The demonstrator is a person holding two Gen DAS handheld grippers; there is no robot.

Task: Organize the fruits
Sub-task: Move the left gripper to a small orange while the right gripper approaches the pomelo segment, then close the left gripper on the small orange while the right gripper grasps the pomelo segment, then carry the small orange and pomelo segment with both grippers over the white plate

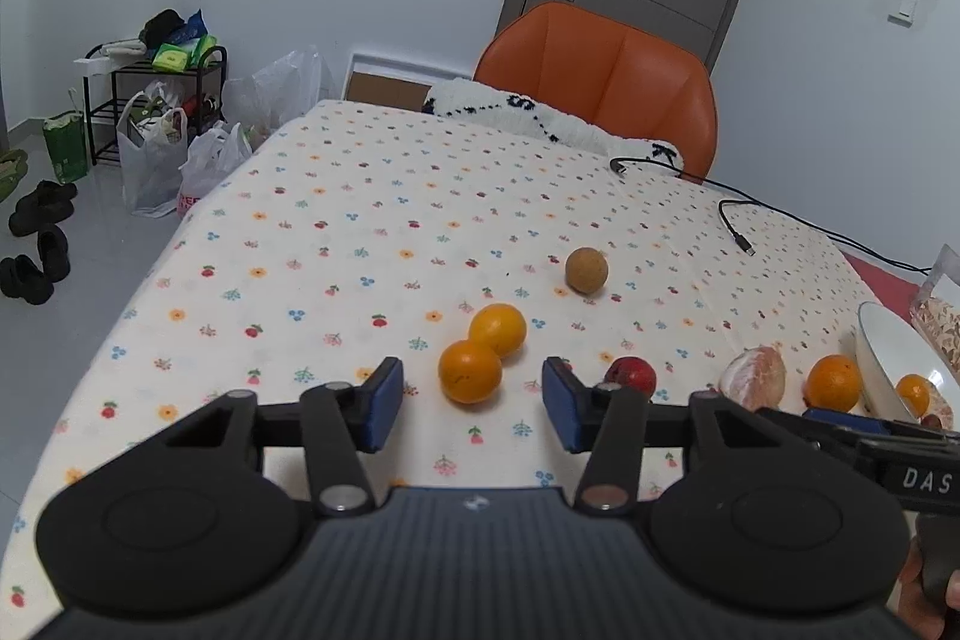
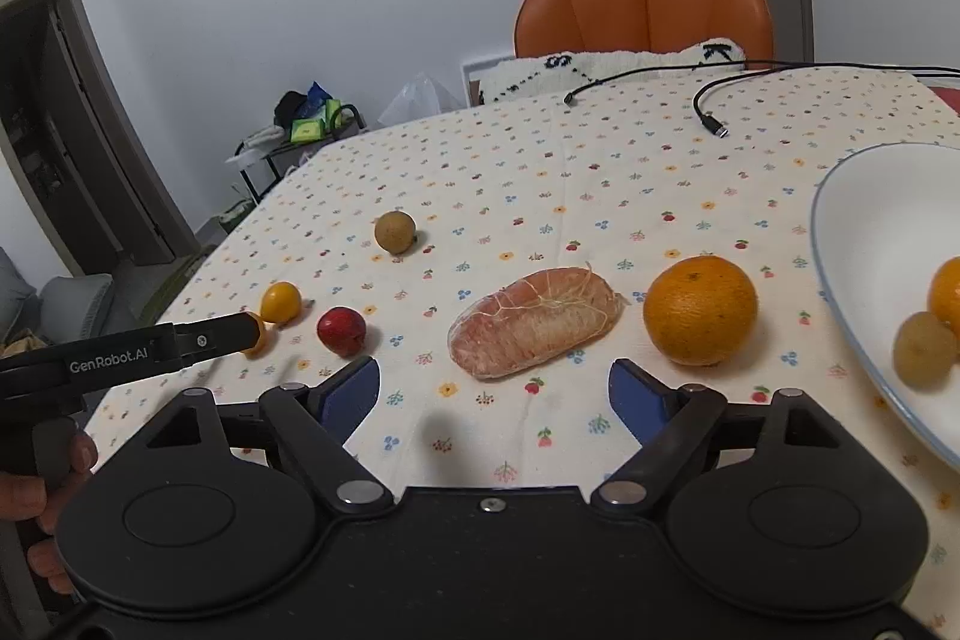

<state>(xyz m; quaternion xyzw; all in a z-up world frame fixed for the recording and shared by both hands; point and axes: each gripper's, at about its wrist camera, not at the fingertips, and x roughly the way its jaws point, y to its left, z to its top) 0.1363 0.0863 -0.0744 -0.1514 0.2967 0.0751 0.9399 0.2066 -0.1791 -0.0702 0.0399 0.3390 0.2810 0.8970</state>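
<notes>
the peeled pomelo segment (image 2: 533,322) lies mid-cloth and serves as the landmark. far to its left sit two oranges (image 1: 470,372) touching each other, just ahead of the left gripper (image 1: 473,403), whose jaws are apart with nothing between the pads. nearer on its left is a small red fruit (image 2: 341,331), and behind-left a brown round fruit (image 2: 395,232). the right gripper (image 2: 494,394) hangs released just in front of the segment. right of it rests a big orange (image 2: 700,310), then the white bowl (image 2: 864,220) holding fruit.
</notes>
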